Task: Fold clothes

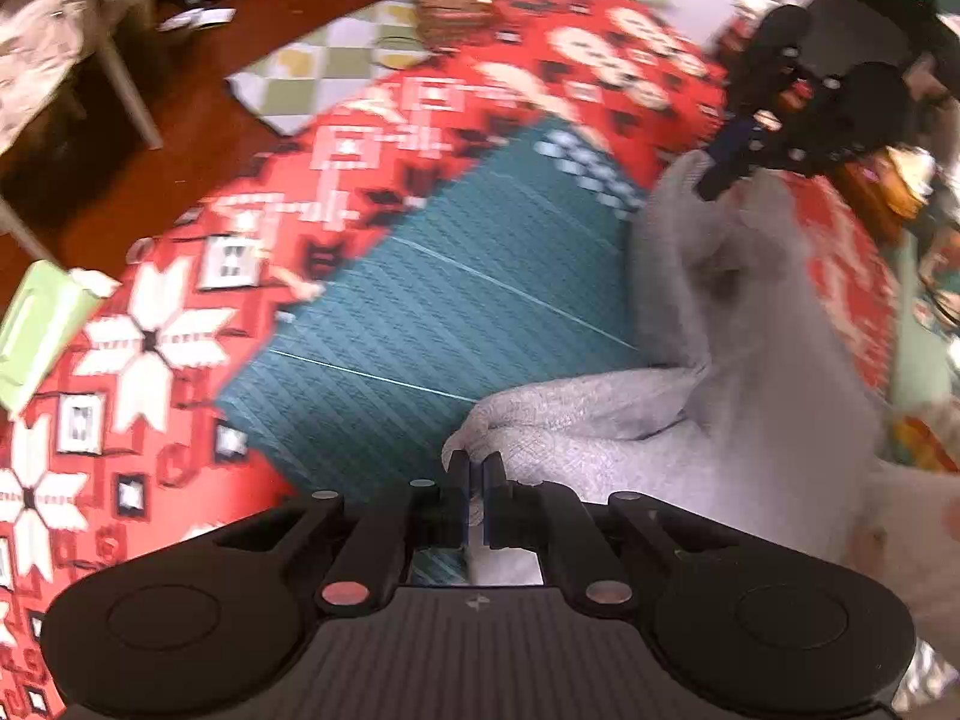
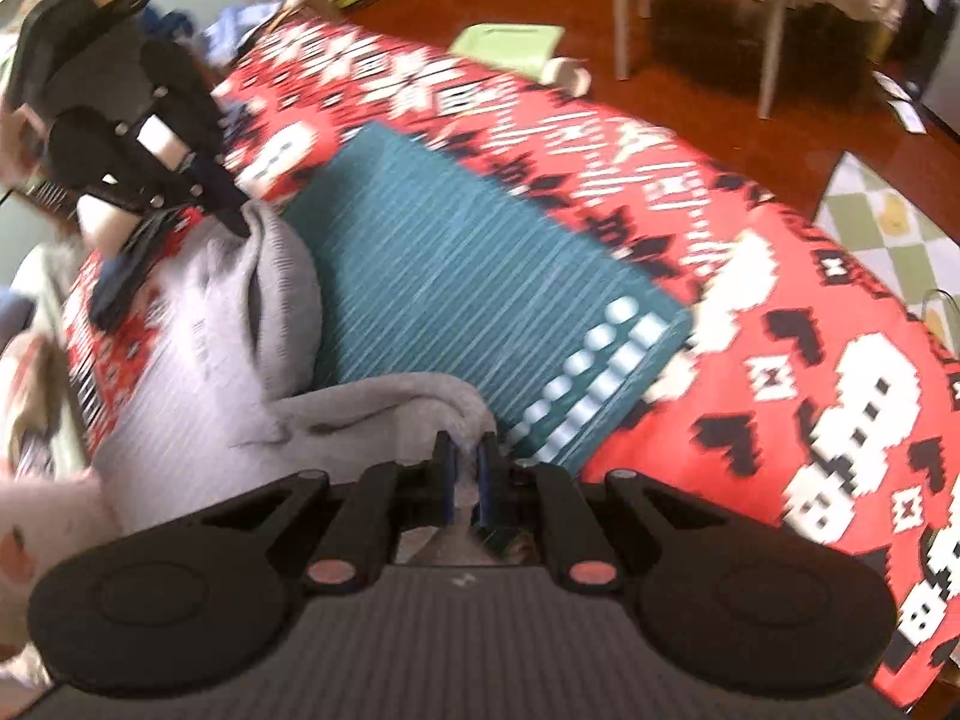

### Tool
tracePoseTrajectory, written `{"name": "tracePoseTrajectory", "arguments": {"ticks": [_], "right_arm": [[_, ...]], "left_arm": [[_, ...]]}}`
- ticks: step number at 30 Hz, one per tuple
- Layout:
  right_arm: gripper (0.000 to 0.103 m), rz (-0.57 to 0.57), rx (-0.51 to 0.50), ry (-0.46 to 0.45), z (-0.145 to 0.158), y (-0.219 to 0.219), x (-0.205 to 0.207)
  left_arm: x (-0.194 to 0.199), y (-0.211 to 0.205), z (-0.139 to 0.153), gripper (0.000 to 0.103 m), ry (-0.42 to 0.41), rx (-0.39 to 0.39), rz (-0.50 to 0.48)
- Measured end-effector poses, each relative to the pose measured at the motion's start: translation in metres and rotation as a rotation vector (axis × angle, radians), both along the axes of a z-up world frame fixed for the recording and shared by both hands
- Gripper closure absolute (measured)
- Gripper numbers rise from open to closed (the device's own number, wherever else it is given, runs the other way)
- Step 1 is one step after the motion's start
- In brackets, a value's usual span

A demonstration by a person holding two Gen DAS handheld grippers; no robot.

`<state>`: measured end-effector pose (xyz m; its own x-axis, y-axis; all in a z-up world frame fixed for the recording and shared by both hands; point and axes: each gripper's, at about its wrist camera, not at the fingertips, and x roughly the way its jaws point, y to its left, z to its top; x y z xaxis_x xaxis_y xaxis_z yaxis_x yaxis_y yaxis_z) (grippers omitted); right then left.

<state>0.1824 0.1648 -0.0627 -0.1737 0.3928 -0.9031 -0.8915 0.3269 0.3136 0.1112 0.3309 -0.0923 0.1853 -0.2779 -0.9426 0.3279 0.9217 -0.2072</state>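
With each claw, the left claw (image 1: 475, 468) and the right claw (image 2: 467, 453), pinched narrow on an edge of the grey garment (image 1: 720, 372) hanging over the teal folded cloth (image 1: 432, 300) on the red patterned tabletop (image 1: 420, 114), carry both corners level and taut, then lay them down together.

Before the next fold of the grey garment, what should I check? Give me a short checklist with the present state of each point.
1. Left hand-held gripper shut on the grey garment: ok.
2. Right hand-held gripper shut on the garment: ok.
3. Both grips on separate parts of the cloth, apart from each other: ok.
4. Teal mat beside the garment bare for laying it down: ok.
5. Garment flat, without bunching: not ok, it hangs in folds between the grips.
6. Which part of the garment each gripper holds: cannot tell, the pictures are blurred.
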Motion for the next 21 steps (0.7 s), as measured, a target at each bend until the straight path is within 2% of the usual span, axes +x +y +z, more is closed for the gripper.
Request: {"name": "tracePoseTrajectory", "arguments": {"ticks": [8,12,15,21], "right_arm": [[0.096,-0.057,-0.046,-0.110,-0.032,0.032,0.051],[0.096,-0.073,-0.077,-0.128,-0.043,0.040,0.069],[0.096,-0.171,-0.100,-0.138,-0.051,0.039,0.080],[0.095,-0.213,-0.079,-0.137,-0.057,0.036,0.086]], "left_arm": [[0.036,0.031,-0.013,0.100,-0.046,0.084,0.093],[0.050,0.039,-0.019,0.100,-0.057,0.106,0.108],[0.059,0.041,-0.024,0.100,-0.056,0.119,0.104],[0.062,0.040,-0.024,0.100,-0.070,0.147,0.116]]}}
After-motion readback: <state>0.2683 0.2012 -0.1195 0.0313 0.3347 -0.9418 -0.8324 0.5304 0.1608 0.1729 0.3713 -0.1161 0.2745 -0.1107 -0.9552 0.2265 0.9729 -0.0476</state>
